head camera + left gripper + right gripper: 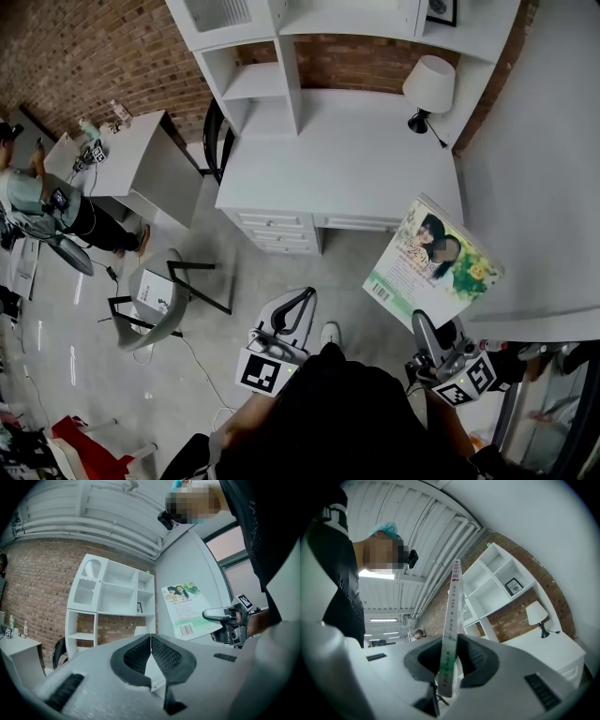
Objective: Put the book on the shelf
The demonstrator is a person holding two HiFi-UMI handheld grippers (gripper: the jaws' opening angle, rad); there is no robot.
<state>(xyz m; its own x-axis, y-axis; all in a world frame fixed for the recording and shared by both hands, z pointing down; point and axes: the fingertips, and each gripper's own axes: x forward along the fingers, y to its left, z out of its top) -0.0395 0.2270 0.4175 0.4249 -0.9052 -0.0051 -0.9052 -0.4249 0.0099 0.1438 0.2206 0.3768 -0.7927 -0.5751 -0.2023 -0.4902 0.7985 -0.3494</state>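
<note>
A thin book [431, 262] with a green and white cover showing two people hangs in the air right of the white desk [347, 169], tilted. My right gripper [424, 328] is shut on its lower edge; in the right gripper view its spine [451, 630] stands upright between the pads. My left gripper [295, 314] is low at the centre, jaws shut with nothing in them [150, 653]. The white shelf unit [258, 66] rises at the desk's back, its compartments mostly bare. From the left gripper view the book's back cover with a barcode [185, 609] and the shelf [112, 590] both show.
A white table lamp [427, 89] stands at the desk's back right. A small framed picture [442, 11] sits in an upper compartment. A grey chair [159, 305] stands on the floor at left, with a second white table [127, 155] and a person [37, 202] beyond it.
</note>
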